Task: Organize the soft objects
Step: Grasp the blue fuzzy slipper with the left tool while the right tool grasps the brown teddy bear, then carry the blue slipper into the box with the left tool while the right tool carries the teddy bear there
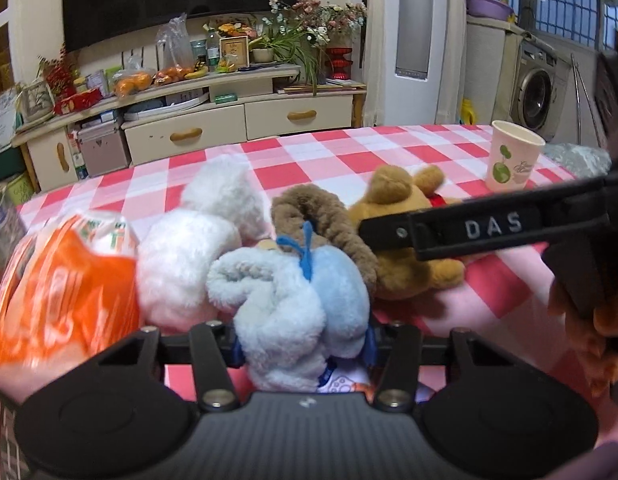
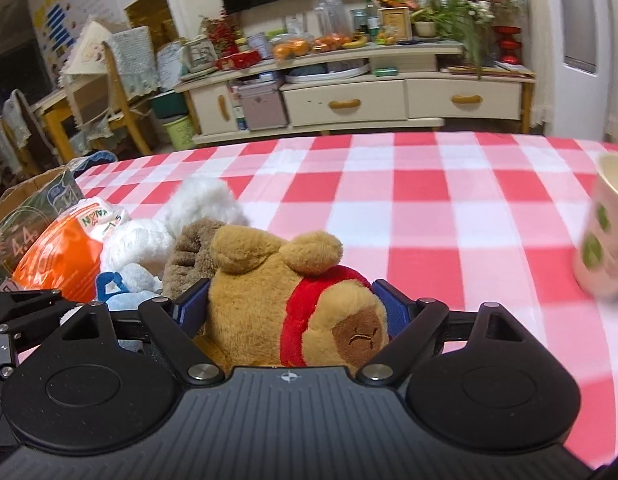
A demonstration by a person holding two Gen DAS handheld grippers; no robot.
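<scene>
Grasping a pale blue and white fluffy plush toy point(image 1: 293, 300), the left tool point(image 1: 305, 344) has its blue pads pressed into the fleece on both sides, low over the surface covered in a red, pink and white checked cloth point(image 1: 389, 156). The right tool point(image 2: 293, 312) is clenched on a tan plush bear with a red band around its neck point(image 2: 277, 304), whose brown embroidered face points toward the camera. Just behind the blue toy lie a white fluffy plush toy point(image 1: 197, 252) and a brown curly-furred plush toy point(image 1: 309, 208), all touching one another in a cluster. To the left of the white toy sits an orange and white crinkled plastic bag point(image 1: 65, 284), blurred at its near edge. In the left wrist view the right tool's black finger reaches across the tan bear. A white paper cup printed with green leaves point(image 1: 513, 156) stands upright on the cloth, well apart from the toys, to the right.
</scene>
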